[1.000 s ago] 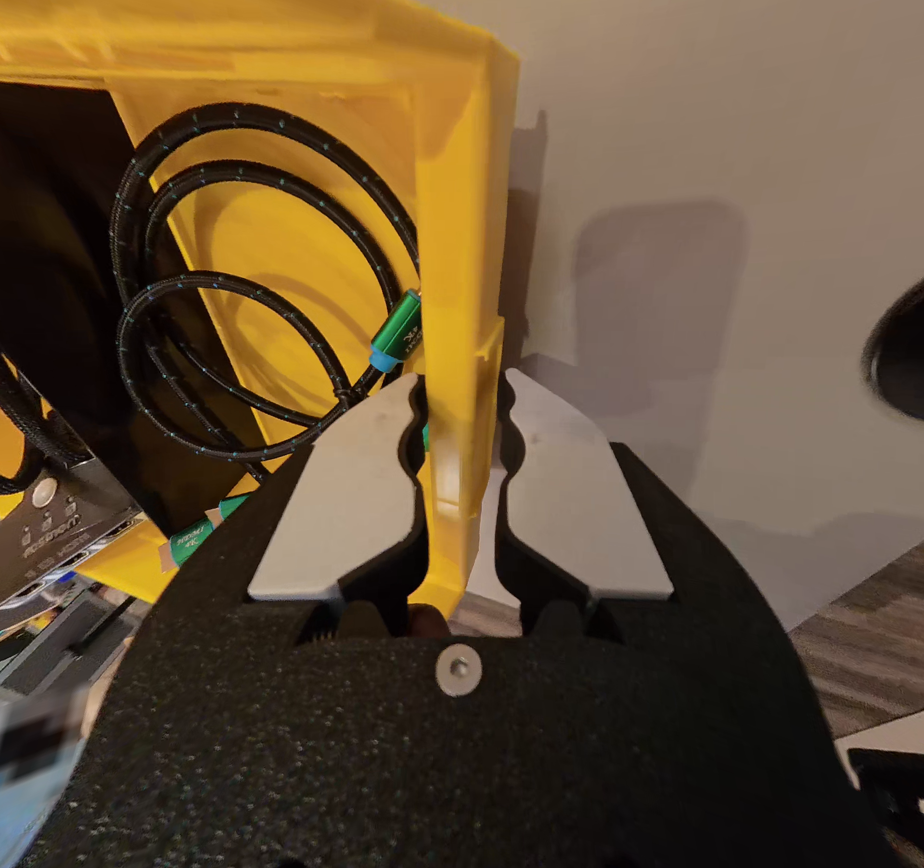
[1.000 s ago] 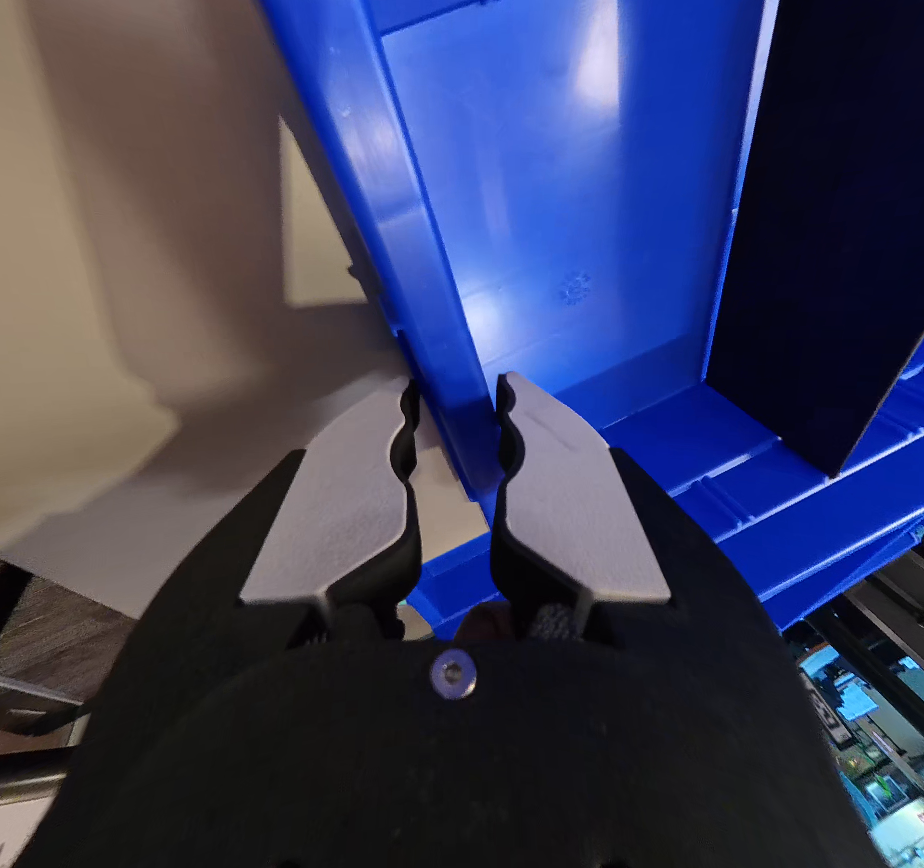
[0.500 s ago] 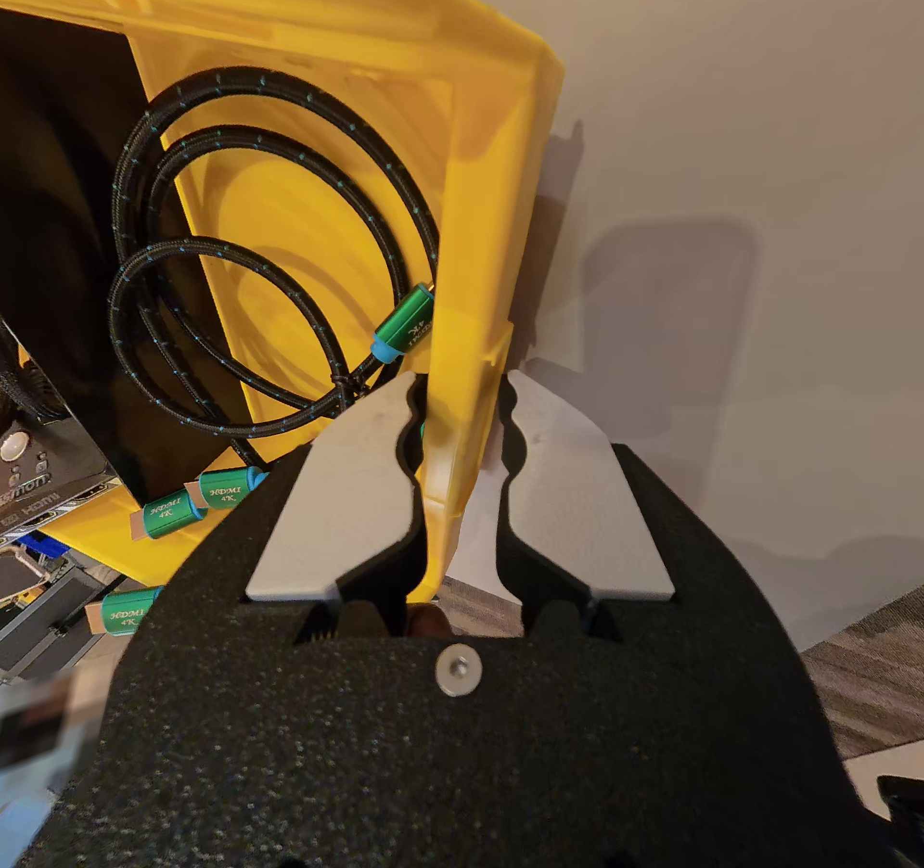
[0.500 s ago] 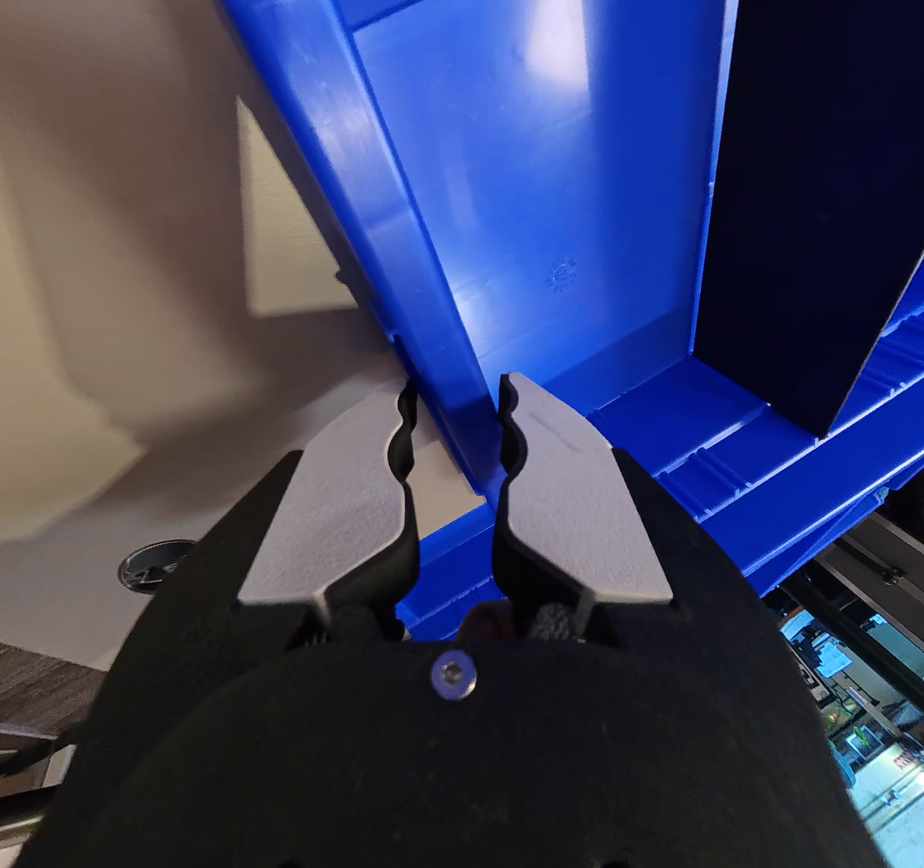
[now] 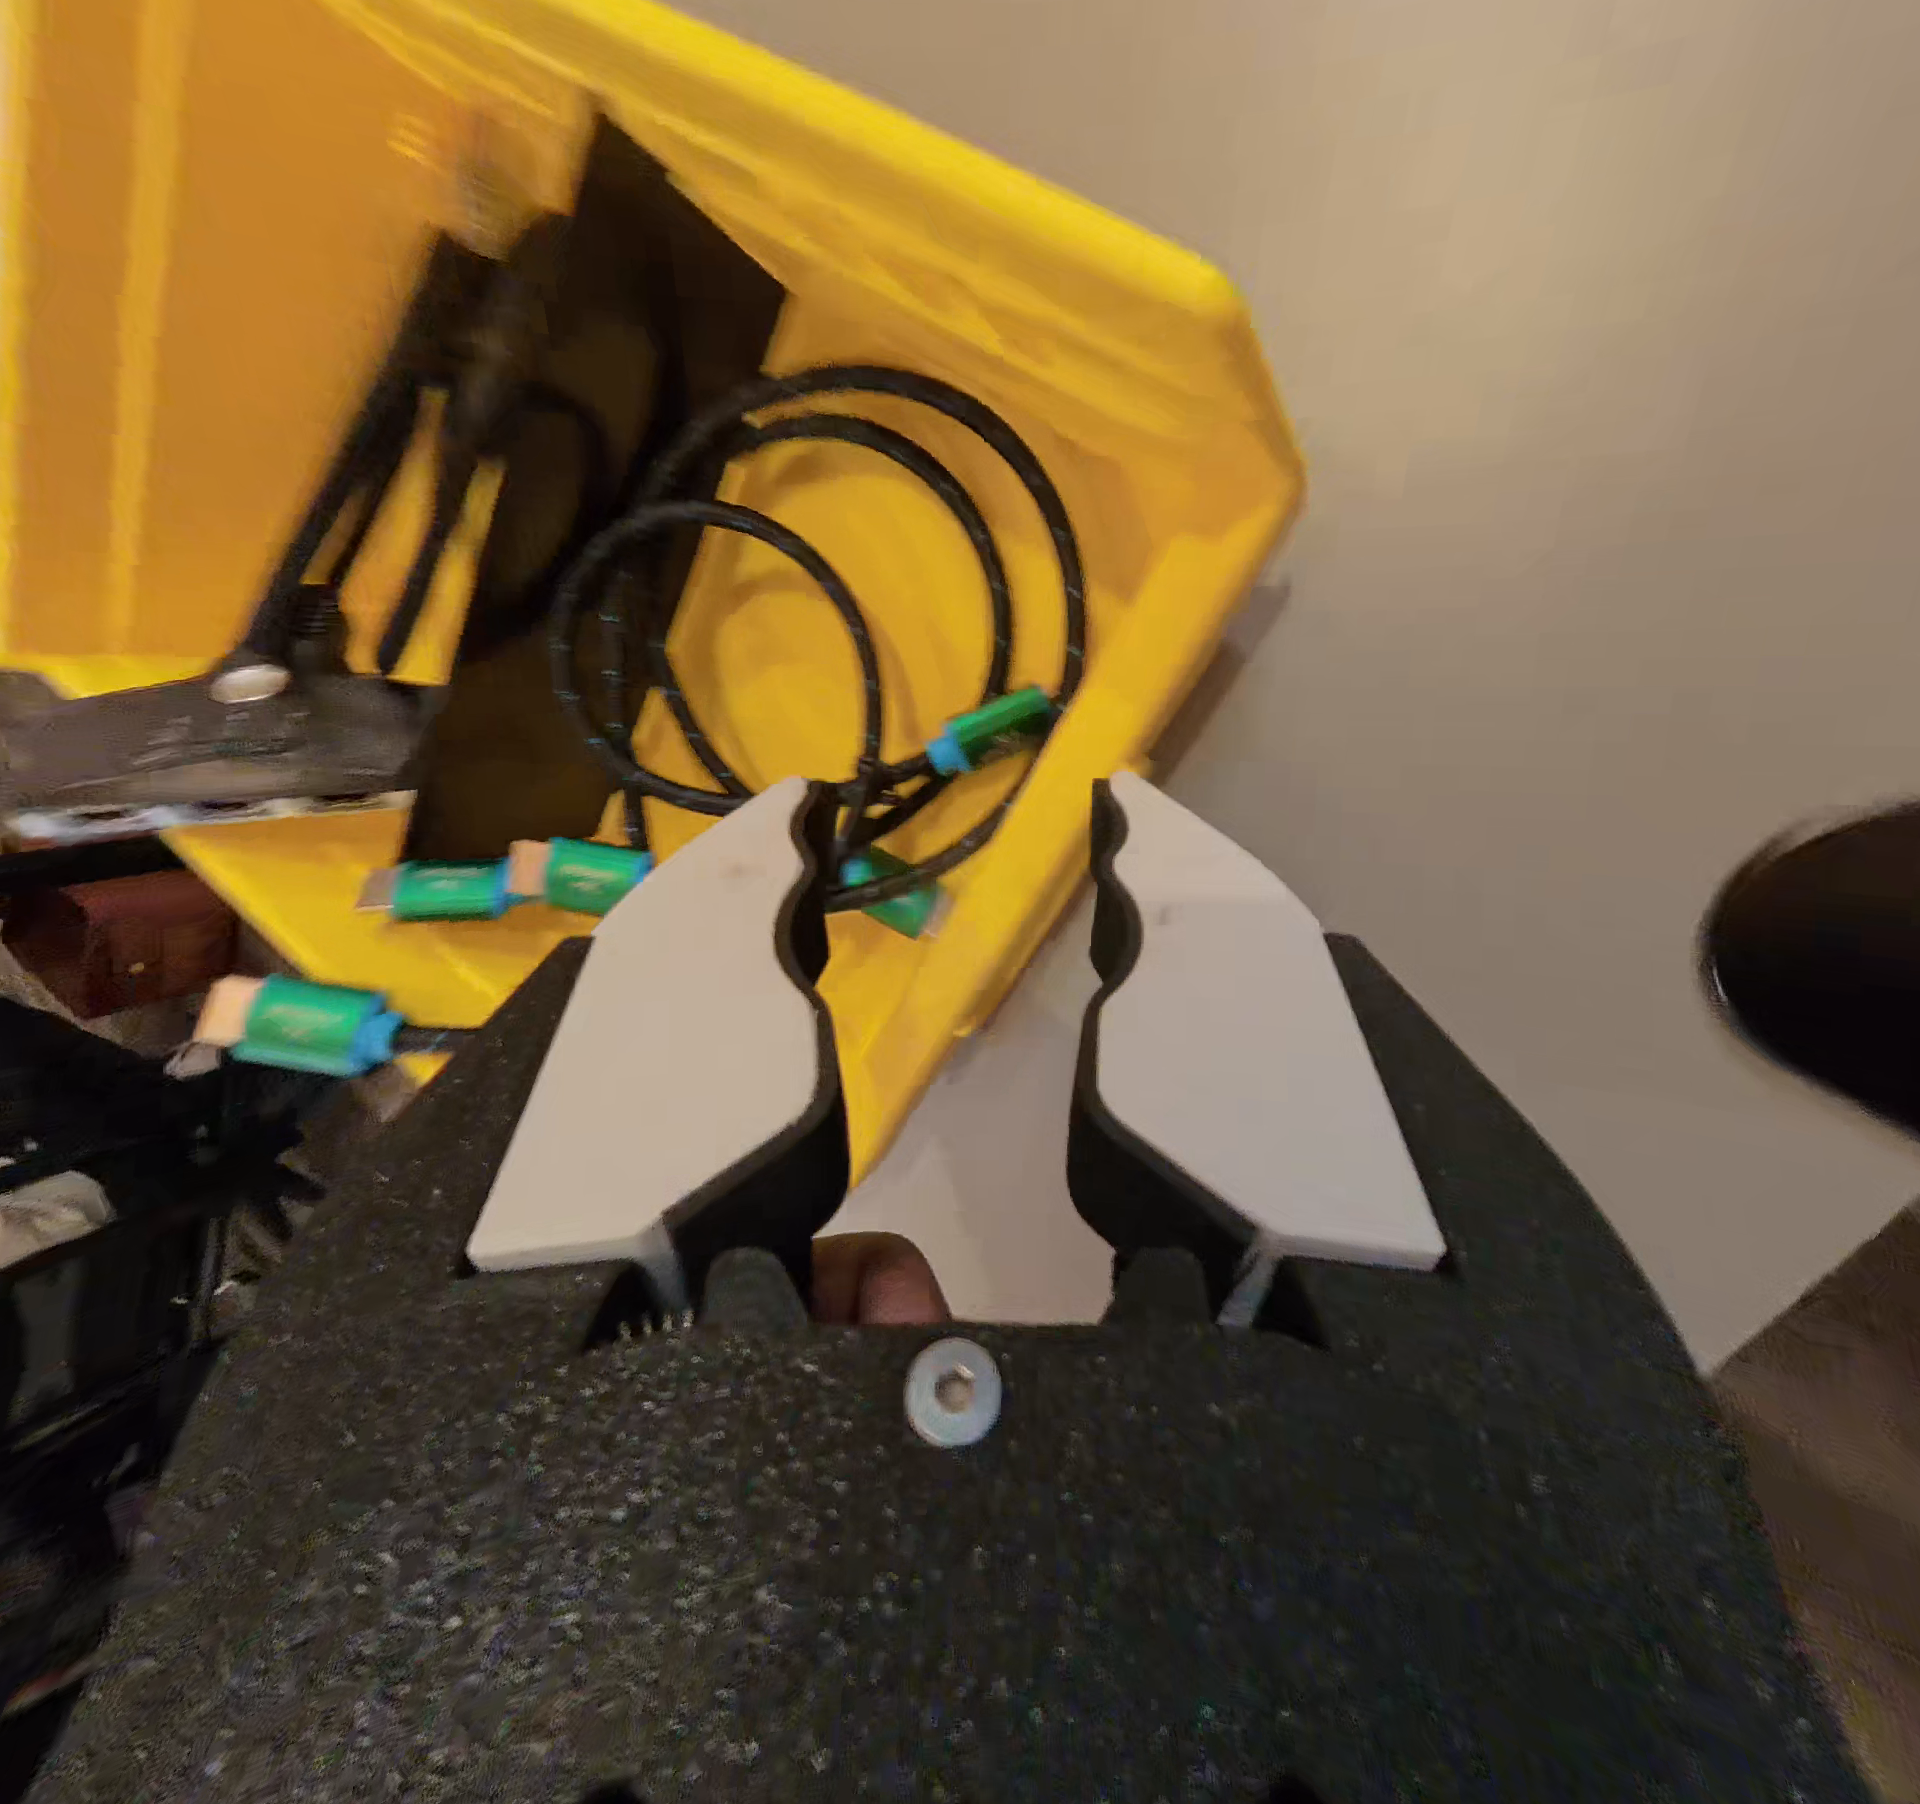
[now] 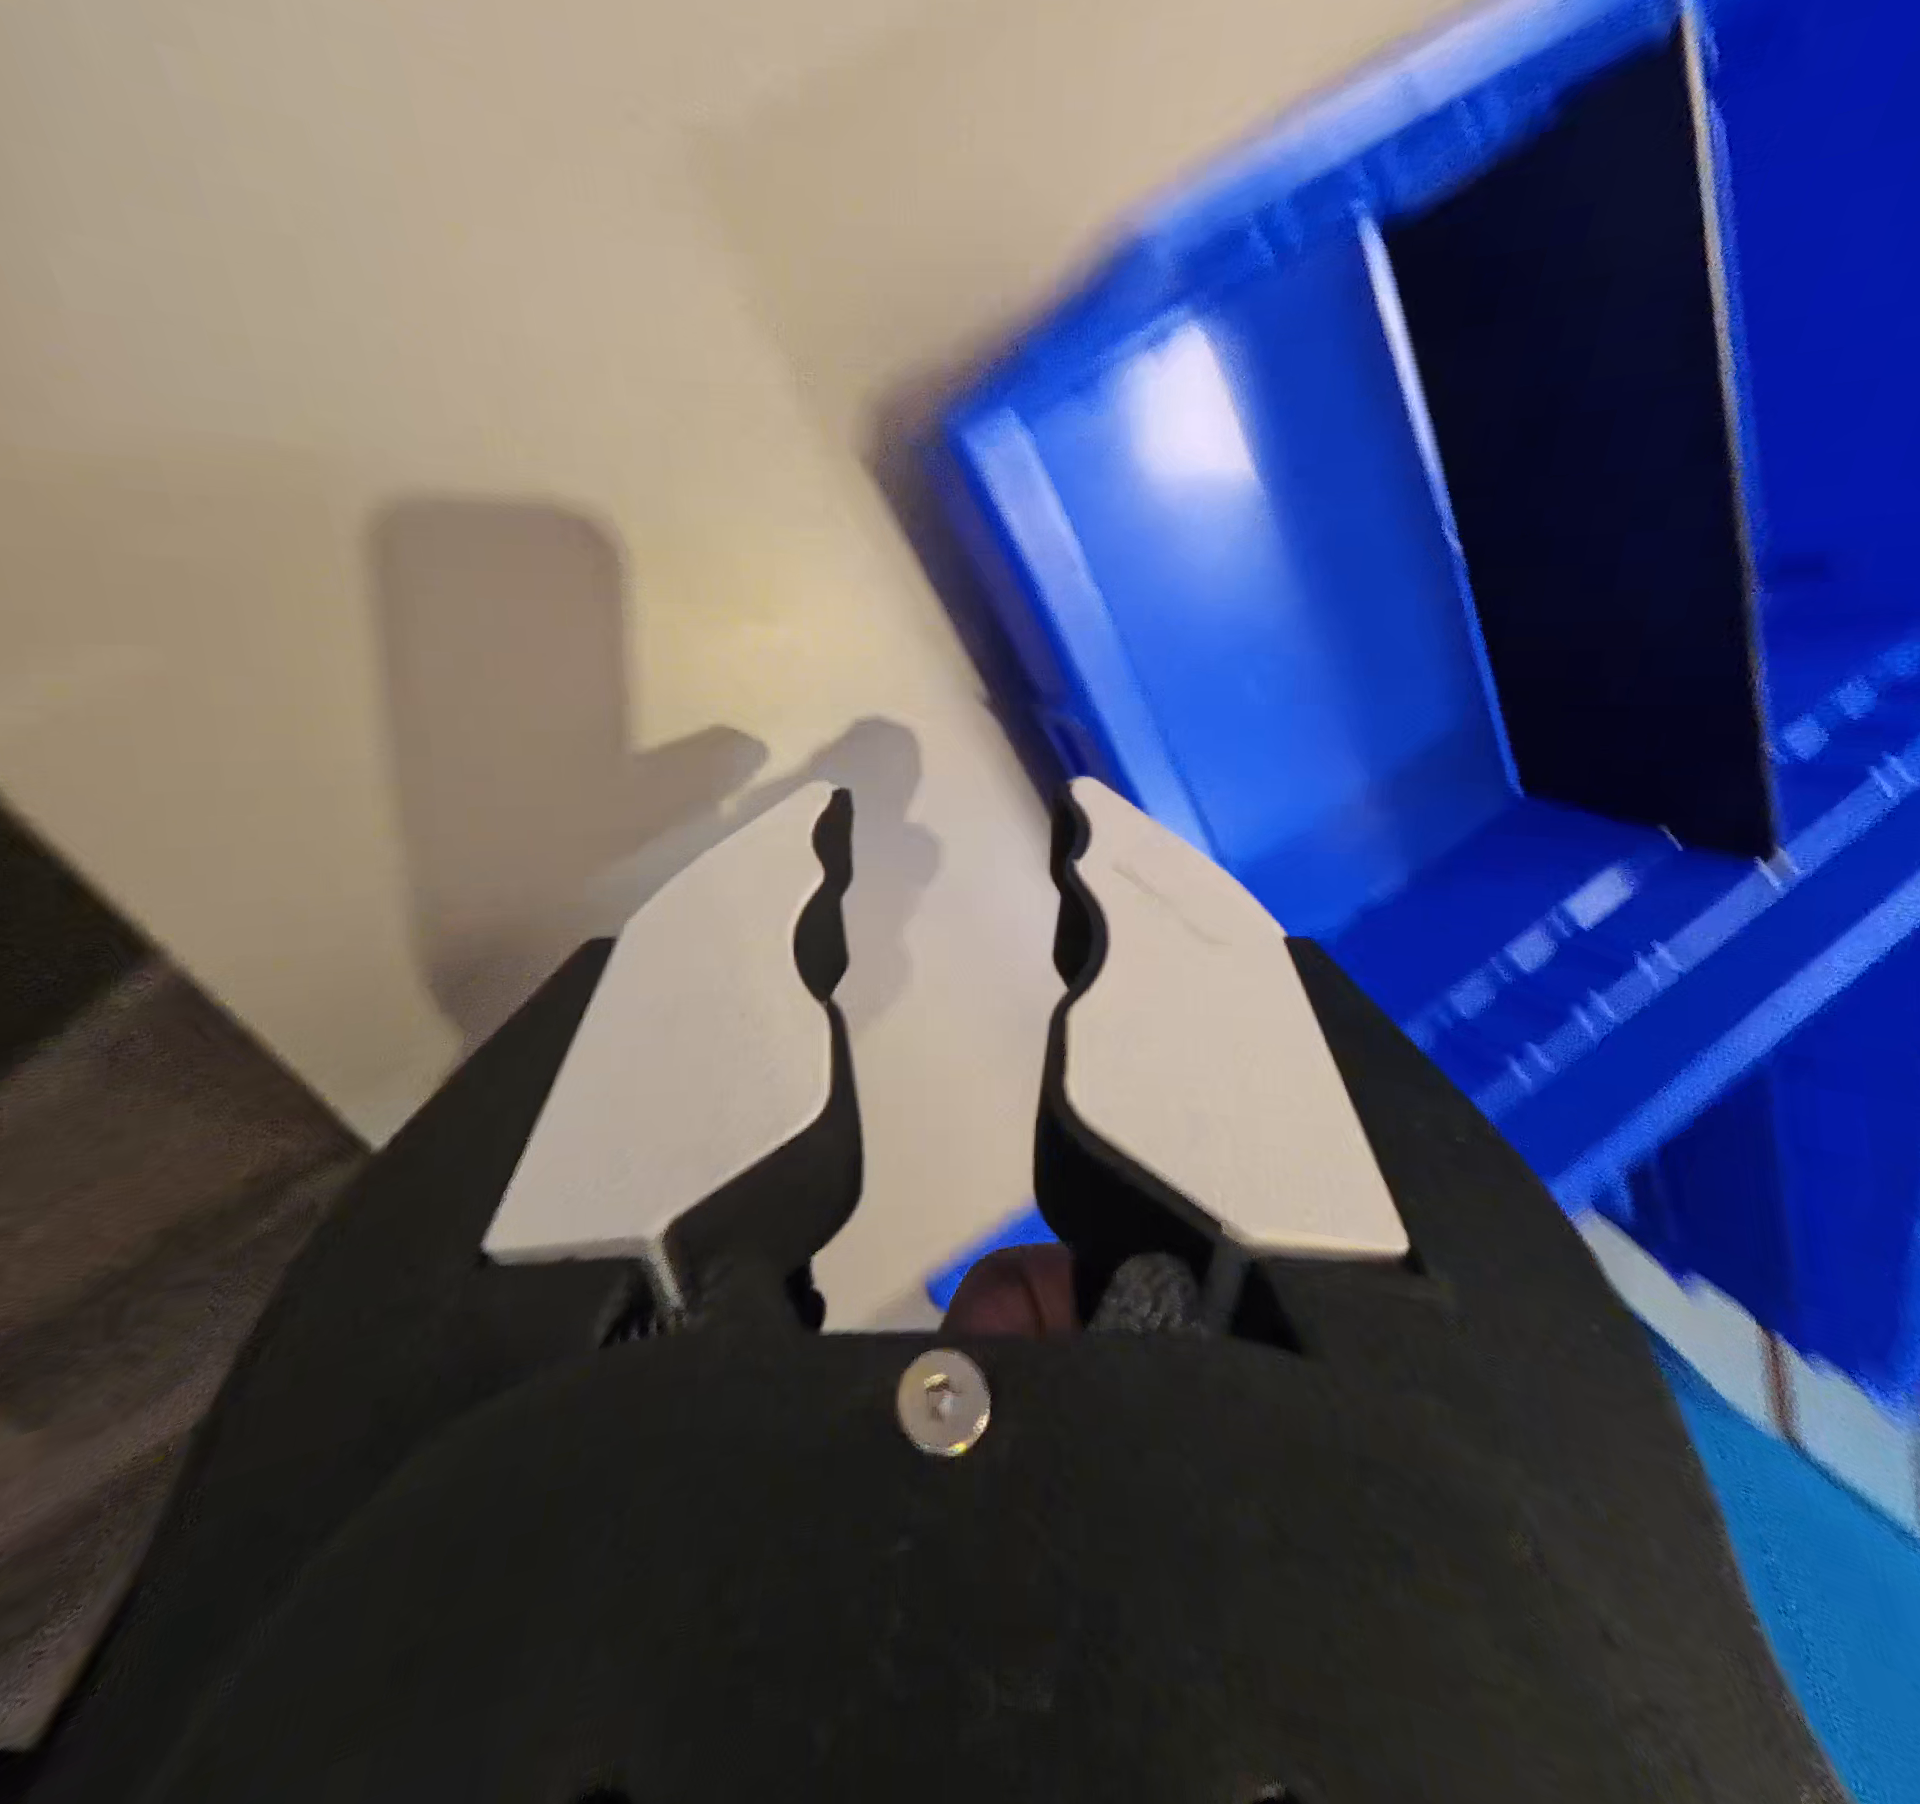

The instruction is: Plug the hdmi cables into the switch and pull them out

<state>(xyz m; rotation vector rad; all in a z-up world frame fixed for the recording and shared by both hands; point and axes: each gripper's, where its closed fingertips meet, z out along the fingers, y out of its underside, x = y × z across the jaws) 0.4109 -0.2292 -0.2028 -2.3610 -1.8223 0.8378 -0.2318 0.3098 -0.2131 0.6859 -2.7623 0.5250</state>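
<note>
In the left wrist view a yellow bin point(image 5: 1164, 466) holds coiled black braided HDMI cables point(image 5: 873, 549) with green plugs point(image 5: 992, 715). More green plugs point(image 5: 447, 890) lie at the bin's lower edge, and one point(image 5: 301, 1016) hangs outside it. The black switch point(image 5: 208, 736) with a silver button sits at the left, blurred. My left gripper point(image 5: 951, 798) is open, its jaws loosely either side of the bin's near wall without pinching it. My right gripper point(image 6: 951, 798) is open and empty over the white table point(image 6: 520, 300), left of a blue bin point(image 6: 1195, 611).
A black divider point(image 5: 623, 383) stands in the yellow bin and another point(image 6: 1579, 507) in the blue bin. A dark round object point(image 5: 1829, 954) lies on the table to the right in the left wrist view. Dark floor point(image 6: 104, 1131) shows past the table's left edge. There is about 85 cm between the tips of the two grippers. About 20 cm separates my left fingertips from the black switch point(image 5: 208, 736).
Both grippers opened and let go of the bin walls they were clamping. The right gripper swung left, off the blue bin. The left view tilted, showing more of the yellow bin's inside.
</note>
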